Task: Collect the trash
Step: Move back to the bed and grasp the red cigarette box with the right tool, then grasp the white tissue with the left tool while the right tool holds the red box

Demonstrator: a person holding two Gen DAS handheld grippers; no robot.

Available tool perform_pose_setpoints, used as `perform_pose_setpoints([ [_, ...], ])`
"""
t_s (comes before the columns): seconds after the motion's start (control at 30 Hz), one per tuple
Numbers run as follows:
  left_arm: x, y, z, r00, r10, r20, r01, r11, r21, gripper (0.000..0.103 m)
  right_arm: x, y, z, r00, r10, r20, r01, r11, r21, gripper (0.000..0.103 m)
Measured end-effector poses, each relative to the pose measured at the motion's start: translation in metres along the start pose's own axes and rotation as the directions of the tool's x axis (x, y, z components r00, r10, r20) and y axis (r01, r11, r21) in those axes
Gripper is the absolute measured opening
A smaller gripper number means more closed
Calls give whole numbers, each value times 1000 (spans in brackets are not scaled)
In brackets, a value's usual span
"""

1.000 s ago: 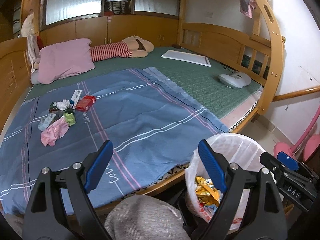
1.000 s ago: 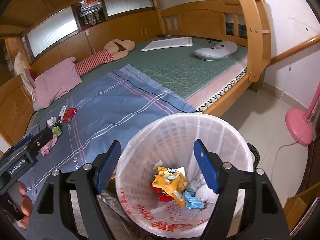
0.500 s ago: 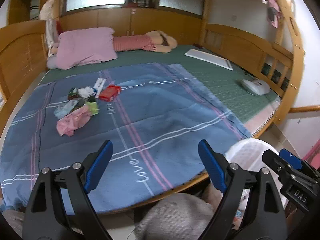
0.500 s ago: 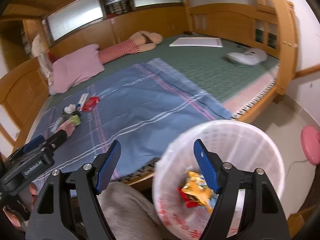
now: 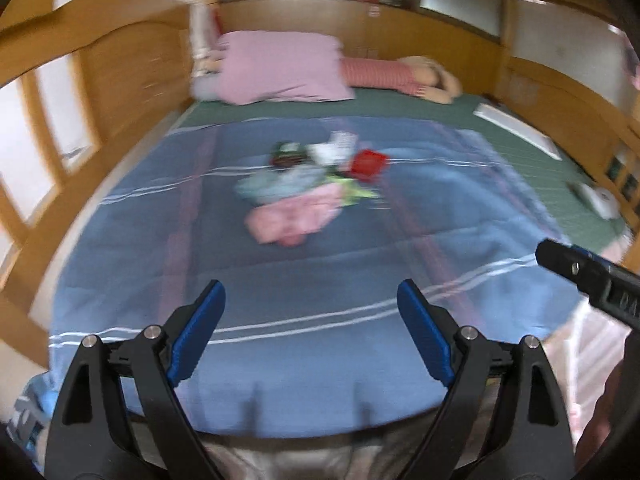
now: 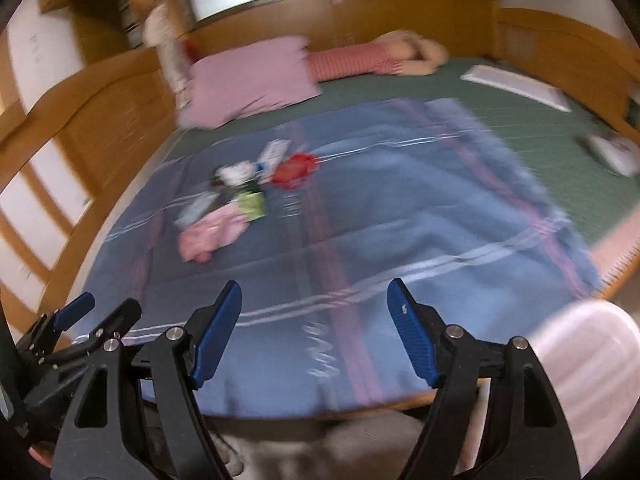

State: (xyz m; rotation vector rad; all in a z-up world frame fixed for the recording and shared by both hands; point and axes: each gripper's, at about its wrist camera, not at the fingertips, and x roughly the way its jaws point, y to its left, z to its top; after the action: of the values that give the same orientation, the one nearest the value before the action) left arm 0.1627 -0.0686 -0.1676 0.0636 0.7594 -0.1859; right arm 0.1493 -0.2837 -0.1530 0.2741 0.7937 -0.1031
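The trash pile (image 5: 308,184) lies on the bed's blue blanket (image 5: 320,300), at twelve o'clock, well ahead of the empty, spread jaws of the left gripper (image 5: 310,320), but at eleven o'clock from the right gripper (image 6: 314,320), likewise apart and empty.

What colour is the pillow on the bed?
The pillow is pink; it shows best in the left wrist view.
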Motion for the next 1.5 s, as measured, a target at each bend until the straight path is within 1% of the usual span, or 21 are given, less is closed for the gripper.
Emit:
perform_pose_setpoints([
  [0.17,12,56,-1,996,84,-27,-86,993,-83,88,60,48,23,993,91,-76,-96,994,-61,74],
  [0.23,15,76,-1,993,112,-34,-115,988,-107,88,82,57,40,985,139,-98,-143,989,-42,74],
  [0.33,23,101,-1,989,139,-47,-144,980,-139,88,113,56,72,981,160,-113,-160,987,11,74],
  [0.43,31,116,-1,987,148,-60,-156,975,-161,88,153,37,107,987,76,-140,-62,992,107,74],
  [0.5,35,120,0,986,152,-62,-160,973,-168,88,181,22,128,985,30,-170,3,982,189,74],
  [0.53,38,124,1,986,153,-60,-161,972,-171,88,199,16,141,981,-14,-191,58,973,225,74],
  [0.57,38,126,1,986,154,-57,-162,971,-173,88,207,13,146,979,-28,-203,78,968,239,74],
  [0.63,40,131,1,986,160,-49,-166,970,-177,88,238,6,163,964,-62,-257,135,951,277,74],
  [0.73,41,139,3,986,161,-43,-167,968,-186,88,277,-2,176,945,-76,-317,185,926,329,74],
  [0.87,46,149,3,986,161,-46,-167,964,-206,88,316,8,187,918,-116,-379,240,923,300,74],
  [0.93,48,153,2,986,158,-50,-166,961,-220,88,334,14,187,902,-115,-416,250,925,287,74],
  [1.0,50,157,1,987,150,-59,-160,959,-233,88,345,18,186,889,-126,-439,268,922,278,74],
  [1.03,51,158,1,987,147,-63,-158,958,-239,88,352,19,185,876,-139,-462,288,919,270,74],
  [1.17,50,162,-1,987,145,-62,-156,956,-248,88,363,10,185,845,-174,-506,358,886,293,74],
  [1.23,50,164,-1,988,141,-63,-152,954,-256,89,369,5,183,829,-161,-535,363,883,297,71],
  [1.27,51,165,-1,988,139,-66,-152,954,-260,89,368,5,183,827,-164,-538,365,885,291,69],
  [1.3,51,165,-2,988,137,-68,-150,952,-265,89,367,7,183,822,-180,-540,370,890,267,60],
  [1.33,51,165,-2,989,134,-69,-148,952,-269,89,366,9,183,820,-187,-540,370,894,252,56],
  [1.37,51,166,-2,989,133,-68,-147,952,-270,89,364,10,183,821,-189,-538,365,899,242,56],
  [1.43,51,165,-2,989,134,-67,-147,952,-268,89,360,10,181,832,-148,-535,325,911,254,56],
  [1.5,51,165,-3,989,132,-68,-146,952,-268,89,357,9,179,835,-129,-535,305,917,256,56],
])
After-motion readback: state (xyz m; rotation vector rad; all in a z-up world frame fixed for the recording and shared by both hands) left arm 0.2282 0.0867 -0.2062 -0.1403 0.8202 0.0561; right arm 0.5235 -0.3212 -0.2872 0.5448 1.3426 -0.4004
